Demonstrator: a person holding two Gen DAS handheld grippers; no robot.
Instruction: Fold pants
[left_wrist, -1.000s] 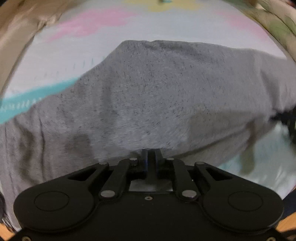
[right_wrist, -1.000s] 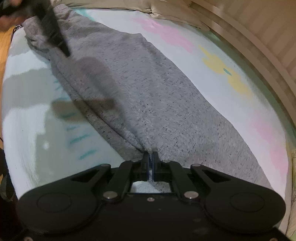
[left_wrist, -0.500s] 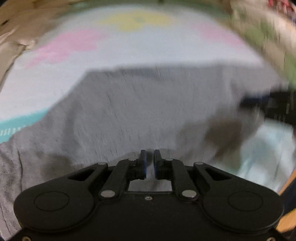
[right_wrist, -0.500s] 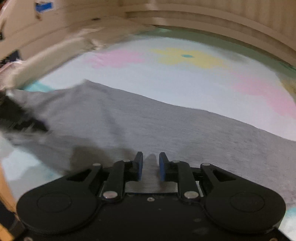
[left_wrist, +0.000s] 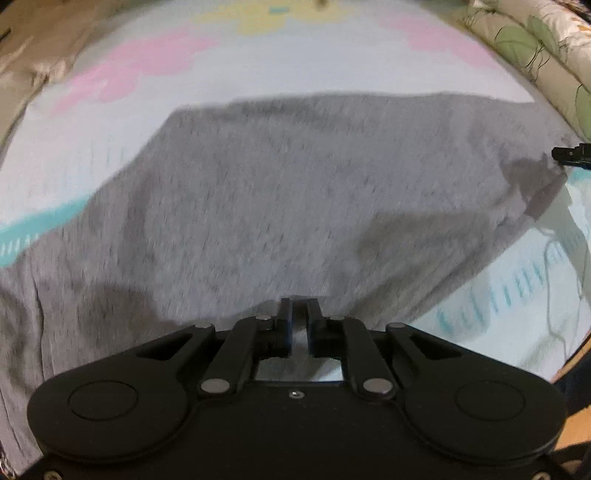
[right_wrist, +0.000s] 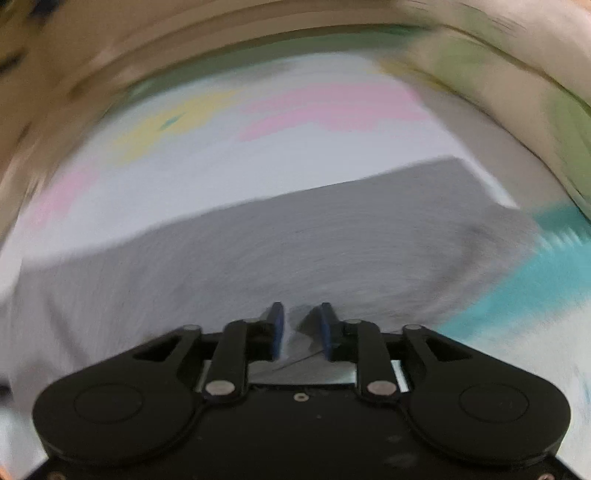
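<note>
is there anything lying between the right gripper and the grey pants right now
Nothing visible. The right gripper, its jaws just opened with nothing pinched, looks straight down onto the pants spread on the sheet. Only bare grey cloth lies ahead of its fingertips.

Pastel flower-print bedsheet, leaf-patterned quilt at its far edge.

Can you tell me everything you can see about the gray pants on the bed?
The gray pants are soft, speckled knit cloth, like sweatpants. They lie spread flat in a wide slab on a pale sheet with pink, yellow and teal patches. Their far edge runs straight, and shallow wrinkles show near the camera. The left tongs have cloth between their narrow gap. The right tongs stand apart above the cloth, having just been opening.
</note>
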